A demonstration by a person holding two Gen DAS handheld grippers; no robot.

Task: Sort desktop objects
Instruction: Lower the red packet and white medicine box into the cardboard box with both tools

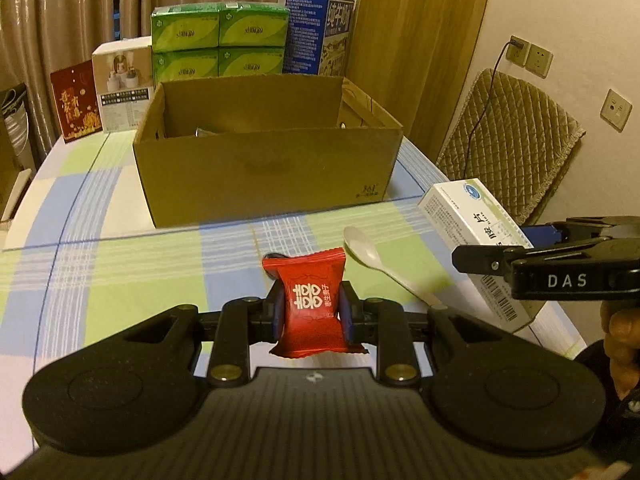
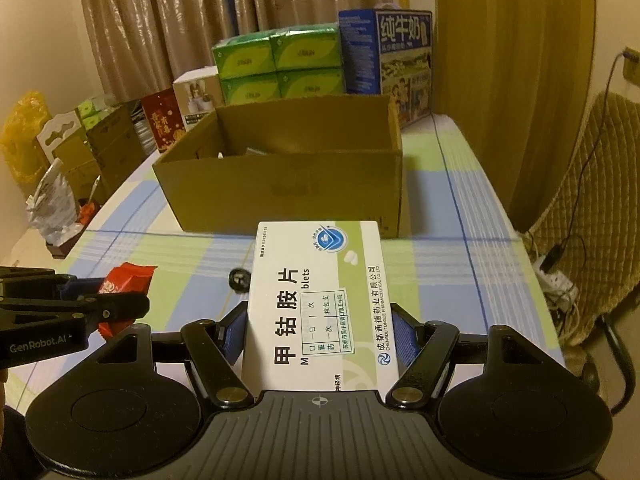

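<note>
My left gripper [image 1: 312,310] is shut on a red candy packet [image 1: 310,300], held above the checked tablecloth in front of an open cardboard box [image 1: 264,168]. My right gripper [image 2: 318,332] is shut on a white medicine box [image 2: 320,304], also lifted before the cardboard box [image 2: 288,192]. From the left wrist view the medicine box [image 1: 476,240] and the right gripper show at the right edge; from the right wrist view the candy packet [image 2: 126,280] shows at the left. A white plastic spoon [image 1: 380,264] lies on the cloth between them.
Green tissue packs [image 1: 220,44], a blue milk carton [image 1: 316,32], a white box [image 1: 120,84] and a red card [image 1: 78,100] line the table's far edge. A small dark round object [image 2: 239,279] lies on the cloth. A padded chair [image 1: 508,140] stands right.
</note>
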